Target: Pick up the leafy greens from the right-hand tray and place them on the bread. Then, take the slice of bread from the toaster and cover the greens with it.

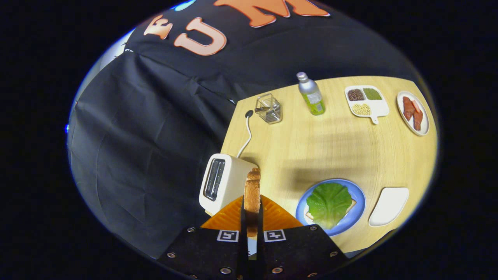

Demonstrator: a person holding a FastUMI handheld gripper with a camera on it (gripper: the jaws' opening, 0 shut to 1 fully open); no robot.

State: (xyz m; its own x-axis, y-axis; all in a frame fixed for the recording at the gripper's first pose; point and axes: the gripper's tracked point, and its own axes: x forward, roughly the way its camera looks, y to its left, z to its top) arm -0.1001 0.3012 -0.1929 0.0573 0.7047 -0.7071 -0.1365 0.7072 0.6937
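The table (330, 147) carries a toaster (221, 182) just left of the fingers, a blue plate (360, 204) to their right bearing greens (328, 204) over bread (311, 215), and an empty white tray (389, 206) beside it; a bottle (311, 95), wire rack (268, 108), divided dish (367, 102) and meat plate (413, 112) stand well beyond, out of the way. The gripper (252, 229) pinches the slice (252, 194) edge-on, held upright above the toaster. The slice looks light, stiff and crumbly, so I'd keep the hold on its flat faces, gently.

One toaster (222, 183), two bread slices (252, 194), one bottle (311, 94), four plates (360, 202).
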